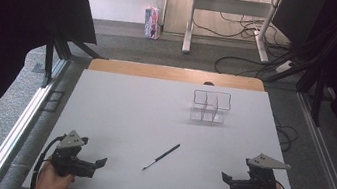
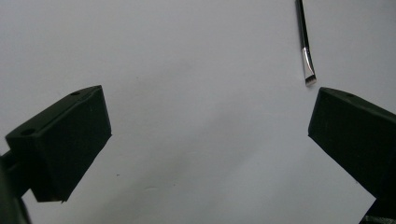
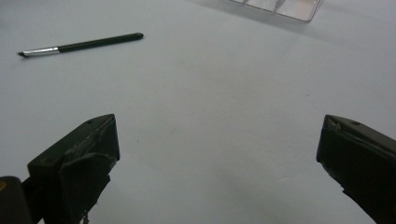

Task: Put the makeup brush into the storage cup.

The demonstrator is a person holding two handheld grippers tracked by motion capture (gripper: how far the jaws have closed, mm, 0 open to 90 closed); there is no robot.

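While both pairs of jaws stand wide apart with nothing between them, the left gripper (image 1: 76, 160) and the right gripper (image 1: 247, 182) rest at the near edge of the white table (image 1: 123, 113), one at each near corner, each held in a hand (image 1: 53, 182) that comes in from below and each pointing inward toward the middle. Between them, a little farther up the table and well apart from both, lies a thin black brush (image 1: 161, 157) with a silver ferrule, flat on the surface and slanted, its bristle end toward the person. From the left gripper view the brush (image 2: 304, 42) has its bristle tip just above the right-hand jaw; from the right gripper view the brush (image 3: 80, 45) lies off to the upper left. Farther back, right of centre, stands a clear plastic organizer (image 1: 210, 107) with several compartments, apart from the brush
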